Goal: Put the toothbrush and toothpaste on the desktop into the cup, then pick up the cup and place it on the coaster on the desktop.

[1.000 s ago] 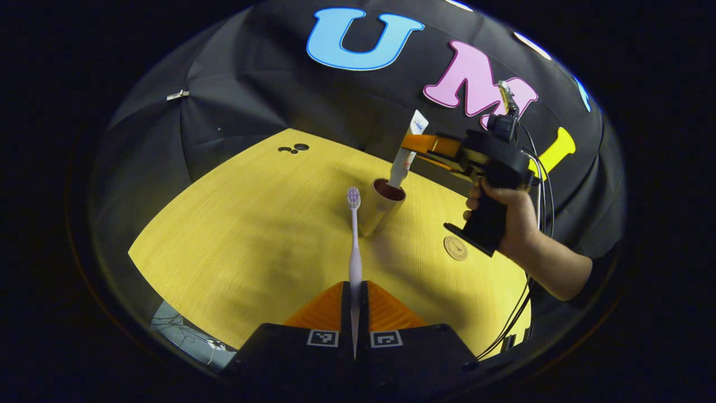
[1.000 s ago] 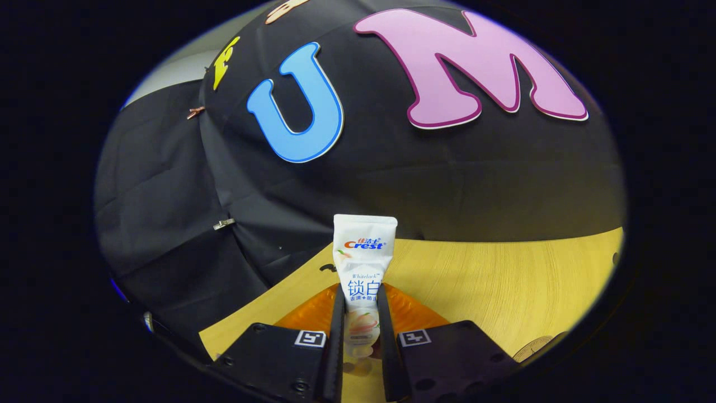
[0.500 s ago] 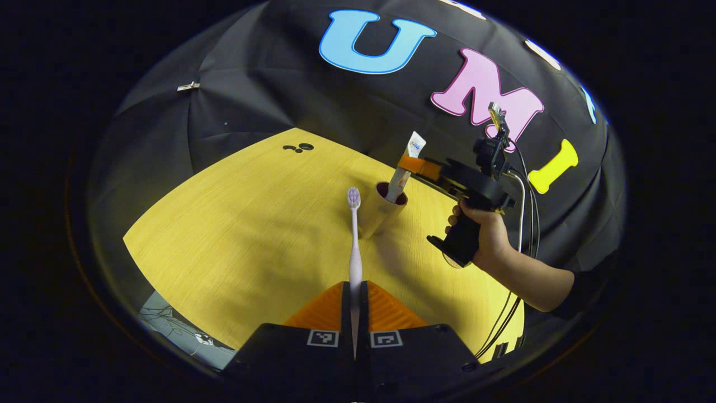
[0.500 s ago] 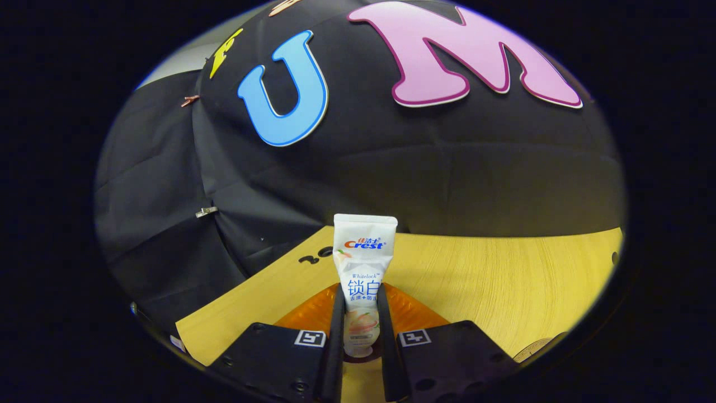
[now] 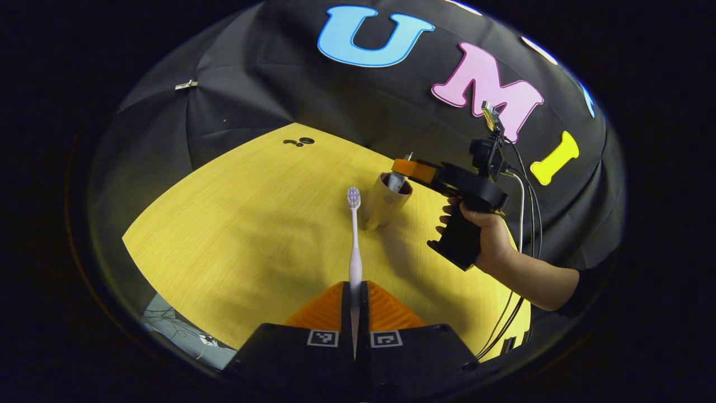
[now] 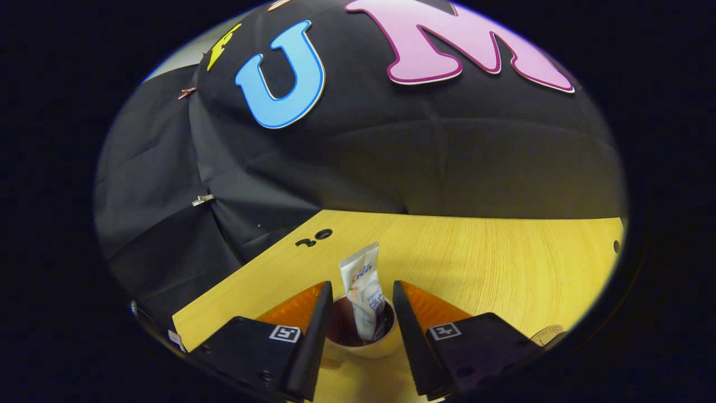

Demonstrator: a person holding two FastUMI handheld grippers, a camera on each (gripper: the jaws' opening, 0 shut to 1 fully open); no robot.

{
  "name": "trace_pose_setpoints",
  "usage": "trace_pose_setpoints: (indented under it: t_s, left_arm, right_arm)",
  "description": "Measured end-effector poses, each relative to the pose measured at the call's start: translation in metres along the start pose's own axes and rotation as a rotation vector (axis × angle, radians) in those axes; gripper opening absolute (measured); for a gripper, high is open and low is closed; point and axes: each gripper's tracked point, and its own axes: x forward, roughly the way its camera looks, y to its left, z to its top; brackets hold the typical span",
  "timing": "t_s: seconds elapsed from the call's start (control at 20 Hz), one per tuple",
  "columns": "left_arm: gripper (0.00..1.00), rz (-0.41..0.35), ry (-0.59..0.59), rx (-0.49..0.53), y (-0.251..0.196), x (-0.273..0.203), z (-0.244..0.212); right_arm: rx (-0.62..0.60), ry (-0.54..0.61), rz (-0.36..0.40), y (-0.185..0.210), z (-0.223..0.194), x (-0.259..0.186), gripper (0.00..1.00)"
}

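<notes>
Left gripper [image 5: 354, 291]: fingers closed tight on toothbrush [image 5: 354, 240] handle, head pointing forward toward cup [image 5: 385, 202], judged staged for insertion. Right gripper [image 6: 358, 313]: fingers spread wide either side of cup [image 6: 361, 336], touching nothing. Toothpaste [image 6: 363, 291] stands tilted inside cup, released. Coaster [image 6: 545, 334] on desk [image 6: 503, 268] at right edge, unoccupied.

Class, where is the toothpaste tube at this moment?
In the right gripper view, the toothpaste tube stands tilted inside the cup, between the open right gripper fingers.
</notes>
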Motion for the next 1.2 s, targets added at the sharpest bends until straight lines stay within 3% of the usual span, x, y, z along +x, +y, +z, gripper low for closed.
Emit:
trace_pose_setpoints:
  t_s: [0.05, 0.1, 0.15, 0.2, 0.45, 0.5, 0.55, 0.6, 0.75, 0.85, 0.9, 1.2]
  left_arm:
    - [0.06, -0.008, -0.012, 0.003, -0.004, 0.003, 0.005]
    - [0.06, -0.02, -0.034, 0.008, -0.008, 0.006, 0.012]
    - [0.06, -0.032, -0.061, 0.014, -0.012, 0.011, 0.023]
    - [0.06, -0.043, -0.09, 0.022, -0.017, 0.016, 0.033]
    - [0.06, -0.118, -0.251, 0.065, -0.041, 0.043, 0.096]
    - [0.06, -0.129, -0.276, 0.074, -0.044, 0.051, 0.106]
    - [0.06, -0.142, -0.299, 0.078, -0.046, 0.059, 0.118]
    - [0.06, -0.154, -0.322, 0.078, -0.05, 0.068, 0.126]
    - [0.06, -0.197, -0.387, 0.074, -0.06, 0.093, 0.149]
    - [0.11, -0.219, -0.435, 0.094, -0.068, 0.108, 0.162]
    - [0.06, -0.23, -0.45, 0.102, -0.072, 0.115, 0.167]
    - [0.06, -0.252, -0.509, 0.082, -0.076, 0.159, 0.18]
  right_arm:
    - [0.007, -0.004, 0.0, -0.002, 0.001, -0.008, 0.71]
    - [0.015, -0.01, -0.003, -0.006, 0.003, -0.016, 0.83]
    - [0.024, -0.017, -0.005, -0.009, 0.005, -0.025, 0.81]
    - [0.03, -0.025, -0.009, -0.013, 0.008, -0.034, 0.95]
    - [0.041, -0.077, -0.085, -0.051, 0.028, -0.08, 0.98]
    - [0.047, -0.082, -0.103, -0.06, 0.03, -0.087, 0.91]
    - [0.055, -0.083, -0.119, -0.068, 0.031, -0.095, 0.91]
    - [0.062, -0.084, -0.135, -0.076, 0.032, -0.102, 0.98]
    - [0.073, -0.085, -0.185, -0.104, 0.033, -0.122, 0.98]
    - [0.076, -0.079, -0.22, -0.123, 0.029, -0.134, 0.98]
    - [0.077, -0.075, -0.232, -0.13, 0.027, -0.138, 0.98]
    - [0.097, -0.039, -0.291, -0.162, 0.008, -0.16, 0.98]
